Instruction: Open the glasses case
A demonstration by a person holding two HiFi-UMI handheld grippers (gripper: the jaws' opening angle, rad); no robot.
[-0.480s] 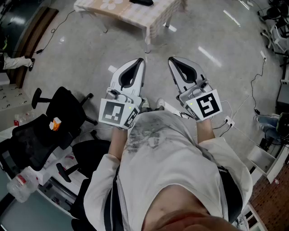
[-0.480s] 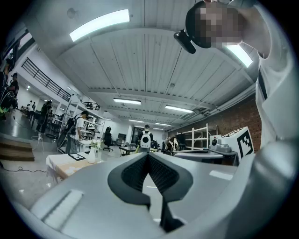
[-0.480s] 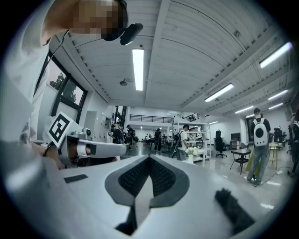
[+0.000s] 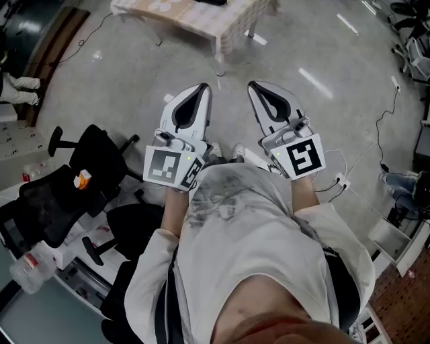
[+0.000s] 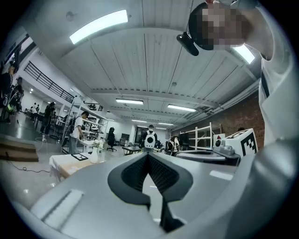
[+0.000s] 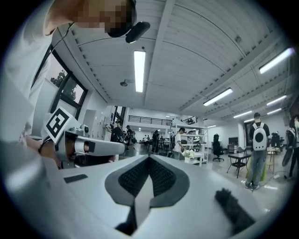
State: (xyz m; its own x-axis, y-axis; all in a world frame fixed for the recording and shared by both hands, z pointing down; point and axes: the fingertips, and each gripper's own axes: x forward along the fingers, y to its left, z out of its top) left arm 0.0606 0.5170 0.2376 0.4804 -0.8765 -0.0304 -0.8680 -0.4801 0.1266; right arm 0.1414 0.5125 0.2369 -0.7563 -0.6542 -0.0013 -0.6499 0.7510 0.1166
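I hold both grippers level in front of my chest, side by side, over bare floor. My left gripper point(image 4: 203, 87) is shut with nothing between its jaws, and my right gripper point(image 4: 252, 86) is shut and empty too. Ahead stands a low table point(image 4: 222, 23) with a pale checked cloth, well beyond both tips. A dark object point(image 4: 203, 2) on it is cut off by the top edge. In the left gripper view the table point(image 5: 65, 165) carries a white vase point(image 5: 95, 155) and a flat dark thing point(image 5: 79, 157). I cannot make out a glasses case for certain.
Black office chairs point(image 4: 94, 158) and a plastic bottle point(image 4: 27, 272) crowd my left side. Cables and a power strip point(image 4: 339, 180) lie on the floor to the right. Several people stand among shelves and tables point(image 6: 189, 156) far off in both gripper views.
The table has slid a little toward the top edge of the head view. Both grippers keep the same shut pose, shifted slightly up and left in the picture.
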